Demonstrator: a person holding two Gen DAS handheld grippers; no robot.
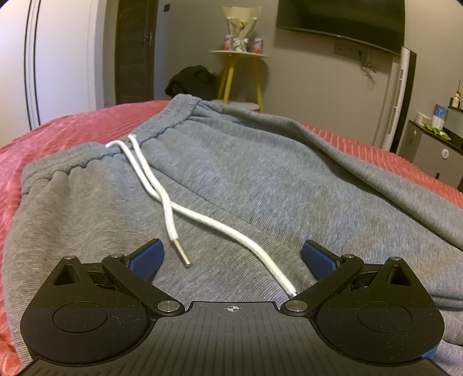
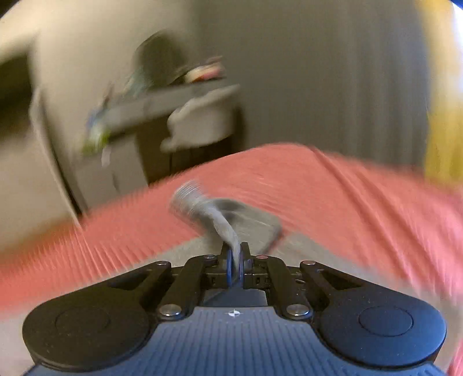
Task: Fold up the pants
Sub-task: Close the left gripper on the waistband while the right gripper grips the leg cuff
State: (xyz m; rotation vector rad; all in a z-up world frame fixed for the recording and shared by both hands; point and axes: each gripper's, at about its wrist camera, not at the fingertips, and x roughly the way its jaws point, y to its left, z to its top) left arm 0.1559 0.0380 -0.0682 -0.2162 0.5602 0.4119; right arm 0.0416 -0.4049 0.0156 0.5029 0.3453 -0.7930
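Note:
Grey sweatpants (image 1: 231, 179) lie on a red bedspread (image 1: 58, 127), waistband (image 1: 86, 162) at the far left, with a white drawstring (image 1: 162, 185) trailing toward me. My left gripper (image 1: 231, 257) is open and empty, hovering low over the pants near the drawstring ends. In the blurred right wrist view, my right gripper (image 2: 238, 260) is shut on a grey fold of the pants (image 2: 222, 222), which rises from the jaws; a ribbed cuff (image 2: 188, 196) sticks up beyond it above the red bedspread (image 2: 318, 196).
Beyond the bed stand a small yellow-legged side table (image 1: 238, 72) with a bouquet, a dark bundle (image 1: 191, 81) on the floor, a wall TV (image 1: 341, 20) and a grey cabinet (image 1: 434, 150) at right. A blurred desk (image 2: 162, 101) stands past the bed edge.

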